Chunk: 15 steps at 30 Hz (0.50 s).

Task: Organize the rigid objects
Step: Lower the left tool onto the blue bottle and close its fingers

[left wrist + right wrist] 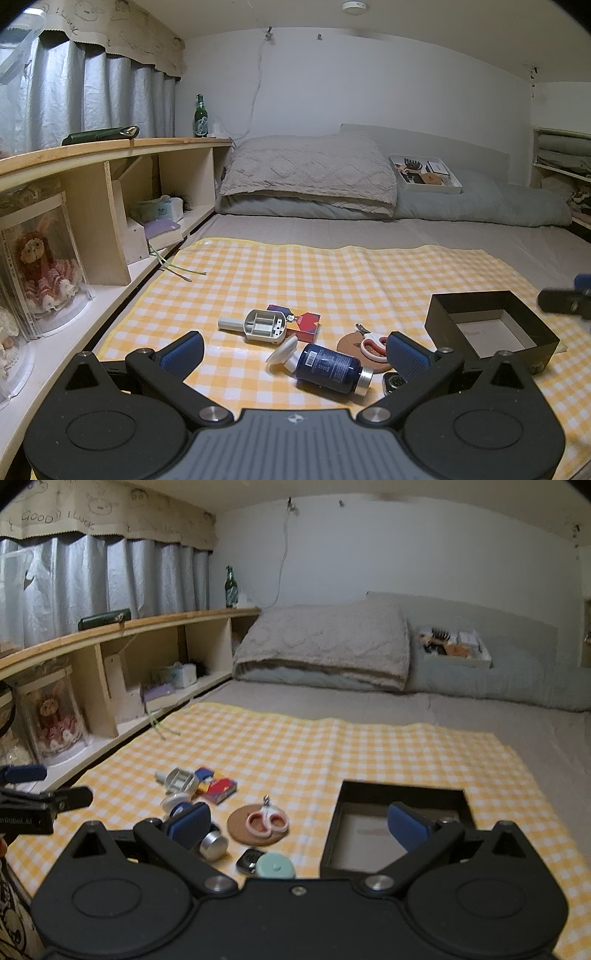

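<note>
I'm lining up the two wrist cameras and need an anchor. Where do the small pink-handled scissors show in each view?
Left wrist view: the scissors lie lower right of centre on the cork coaster, just left of the right fingertip, with the black box to their right.
Right wrist view: the scissors lie just left of centre, on the cork coaster, between the two fingers.
Shared landmark: the black box, right of the scissors in both.
</note>
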Motion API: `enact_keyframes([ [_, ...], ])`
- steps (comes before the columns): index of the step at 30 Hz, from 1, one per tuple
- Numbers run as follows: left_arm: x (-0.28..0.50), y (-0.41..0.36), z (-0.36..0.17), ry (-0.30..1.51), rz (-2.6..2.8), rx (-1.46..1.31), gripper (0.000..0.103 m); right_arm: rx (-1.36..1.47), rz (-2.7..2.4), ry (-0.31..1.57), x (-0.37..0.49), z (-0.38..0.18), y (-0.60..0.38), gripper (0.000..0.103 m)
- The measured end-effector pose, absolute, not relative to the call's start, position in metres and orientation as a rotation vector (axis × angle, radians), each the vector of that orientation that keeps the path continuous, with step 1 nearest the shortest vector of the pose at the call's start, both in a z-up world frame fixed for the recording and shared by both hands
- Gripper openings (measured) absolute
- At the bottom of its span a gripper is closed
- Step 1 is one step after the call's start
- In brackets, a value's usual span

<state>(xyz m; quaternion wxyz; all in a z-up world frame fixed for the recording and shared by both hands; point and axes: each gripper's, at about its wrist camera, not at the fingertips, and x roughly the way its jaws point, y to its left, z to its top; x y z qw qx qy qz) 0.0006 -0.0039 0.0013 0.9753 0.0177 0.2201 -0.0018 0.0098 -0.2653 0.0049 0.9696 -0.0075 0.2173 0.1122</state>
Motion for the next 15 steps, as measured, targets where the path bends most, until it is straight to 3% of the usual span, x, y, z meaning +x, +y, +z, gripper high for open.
enact_keyframes([
  [8,0.003,0.000,0.005,0.427,0.005,0.022,0.103,-0.088,0.181,0.386,0.020,0.032,-0.290,0.103],
  [15,0.009,0.000,0.011,0.446,-0.039,0.030,0.103,-0.040,0.156,0.473,0.064,0.032,-0.336,0.103],
])
